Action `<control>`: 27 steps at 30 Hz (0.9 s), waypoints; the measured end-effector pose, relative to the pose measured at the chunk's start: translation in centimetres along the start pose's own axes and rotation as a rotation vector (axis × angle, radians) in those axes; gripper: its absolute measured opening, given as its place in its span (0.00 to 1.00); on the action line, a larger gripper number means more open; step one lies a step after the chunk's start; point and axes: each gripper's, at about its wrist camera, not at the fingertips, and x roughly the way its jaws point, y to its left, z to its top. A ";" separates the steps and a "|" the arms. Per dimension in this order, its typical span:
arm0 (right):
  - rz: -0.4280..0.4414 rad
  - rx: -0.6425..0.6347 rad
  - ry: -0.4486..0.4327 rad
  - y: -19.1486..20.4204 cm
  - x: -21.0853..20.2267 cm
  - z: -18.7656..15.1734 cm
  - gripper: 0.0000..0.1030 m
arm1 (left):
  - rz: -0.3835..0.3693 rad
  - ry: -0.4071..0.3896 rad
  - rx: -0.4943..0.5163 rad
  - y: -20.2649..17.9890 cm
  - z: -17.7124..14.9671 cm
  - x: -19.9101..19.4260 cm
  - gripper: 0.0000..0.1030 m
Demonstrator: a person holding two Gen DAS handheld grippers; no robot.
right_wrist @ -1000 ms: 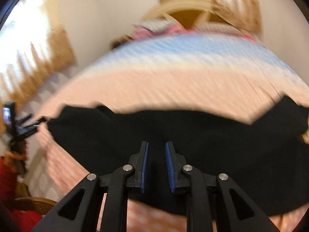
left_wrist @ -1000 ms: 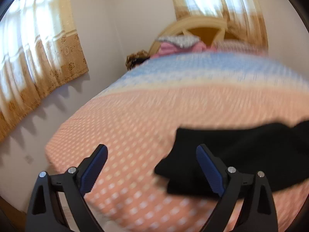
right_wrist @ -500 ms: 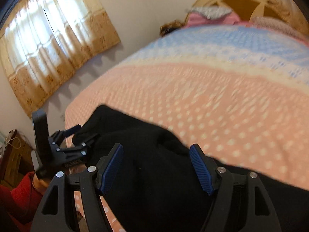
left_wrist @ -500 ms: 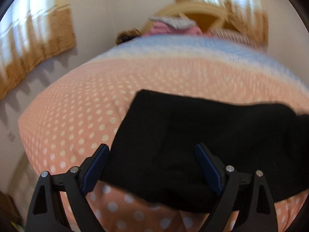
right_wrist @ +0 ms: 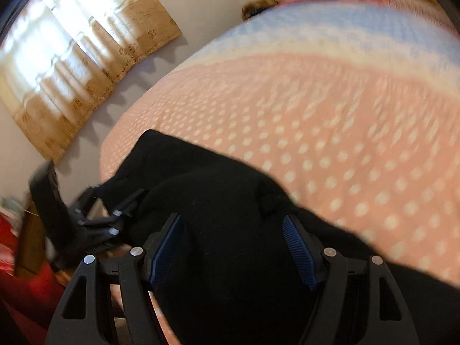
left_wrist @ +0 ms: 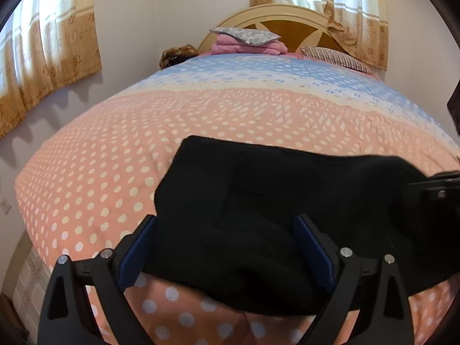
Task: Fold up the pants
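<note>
Black pants (left_wrist: 287, 187) lie bunched in a thick heap on the near part of a bed with a pink polka-dot cover (left_wrist: 115, 158). My left gripper (left_wrist: 224, 220) stands open, with its blue-padded fingers on either side of the heap's near left end and the pads not pressing the cloth. My right gripper (right_wrist: 232, 218) is also open, low over the same pants (right_wrist: 215, 187), with cloth between its fingers. The right gripper (left_wrist: 437, 189) shows at the right edge of the left wrist view. In the blurred right wrist view the left gripper (right_wrist: 95, 218) is at the pants' left end.
The bed cover (right_wrist: 345, 115) runs pink and then blue toward a wooden headboard (left_wrist: 296, 26) with stacked pillows (left_wrist: 247, 41). Curtains (left_wrist: 49, 57) hang on the left wall. The bed's left edge drops to the floor. Something red (right_wrist: 26, 284) sits low on the left.
The right gripper went from nearly shut to open and swung left across the pants toward the left gripper. The left gripper sank, so the pants now lie between its fingers.
</note>
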 end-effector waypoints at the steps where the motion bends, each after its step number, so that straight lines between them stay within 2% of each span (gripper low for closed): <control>1: 0.012 -0.012 0.007 0.4 -0.2 -0.3 0.70 | -0.006 0.004 -0.005 0.1 0.1 0.1 0.96; 5: 0.099 -0.040 0.088 1.8 -0.4 -1.0 0.71 | -0.028 0.024 -0.051 1.0 0.5 0.6 1.00; 8: 0.156 -0.001 0.088 1.3 0.4 -0.2 0.72 | -0.019 0.018 -0.035 0.7 0.2 0.2 1.00; 13: 0.234 0.102 0.002 -0.3 2.3 1.8 0.73 | -0.043 0.052 -0.026 1.5 0.2 0.3 1.00; 16: 0.243 0.165 -0.060 -1.9 1.4 2.5 0.72 | -0.072 0.066 -0.052 2.3 0.0 0.3 1.00; 18: 0.266 0.207 -0.101 -3.3 -0.1 3.2 0.72 | -0.073 0.062 -0.031 2.3 -0.1 0.3 1.00; 20: 0.237 0.244 -0.134 -4.8 -1.8 3.8 0.72 | -0.065 0.053 -0.002 2.1 -0.1 0.1 1.00; 22: 0.142 0.273 -0.216 -6.7 -4.8 4.2 0.72 | -0.065 0.050 0.004 2.1 0.0 0.1 1.00; 24: 0.098 0.350 -0.272 -8.9 -7.5 4.2 0.72 | -0.069 0.054 -0.011 2.2 0.0 0.1 1.00; 26: 0.099 0.348 -0.301 -8.9 -9.0 4.0 0.72 | -0.069 0.055 -0.015 2.2 0.2 0.2 1.00; 27: 0.067 0.311 -0.287 -7.9 -8.9 3.8 0.71 | -0.065 0.053 -0.011 2.1 0.2 0.1 1.00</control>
